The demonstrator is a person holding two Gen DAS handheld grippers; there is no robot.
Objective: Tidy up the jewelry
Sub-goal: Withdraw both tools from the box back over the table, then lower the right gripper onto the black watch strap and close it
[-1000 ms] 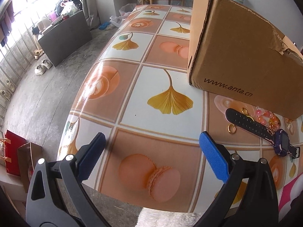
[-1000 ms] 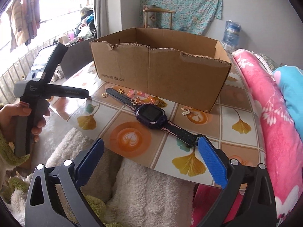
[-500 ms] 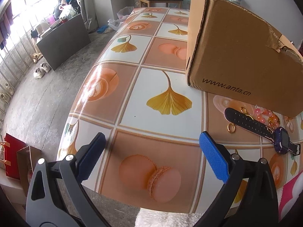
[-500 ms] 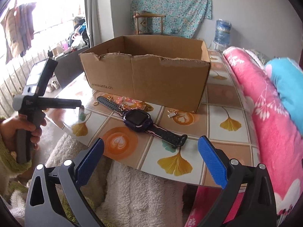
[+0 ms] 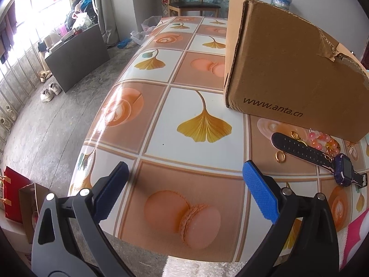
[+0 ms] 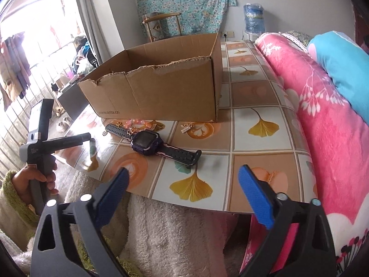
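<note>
A black and purple smartwatch [image 6: 147, 142] lies on the table in front of an open cardboard box [image 6: 161, 92]. Beside it lie a pink bead bracelet [image 6: 138, 122], a gold ring [image 6: 105, 133] and a small gold charm [image 6: 186, 128]. My right gripper [image 6: 182, 191] is open and empty over the table's near edge, short of the watch. My left gripper [image 5: 184, 184] is open and empty above the table's left corner; the watch [image 5: 322, 159], the ring [image 5: 280, 156], the beads [image 5: 322, 140] and the box [image 5: 295, 73] are to its right.
The table [image 5: 161, 106] has a tiled leaf and macaron cloth. A pink blanket [image 6: 322, 127] and a blue pillow [image 6: 341, 64] border its right side. A chair [image 6: 161, 25] and a water bottle [image 6: 253, 16] stand behind. Floor, shoes and a dark cabinet [image 5: 76, 55] lie left.
The right gripper has swung and risen so the box and watch now sit further left and farther off. The left gripper has shifted slightly; both stay open.
</note>
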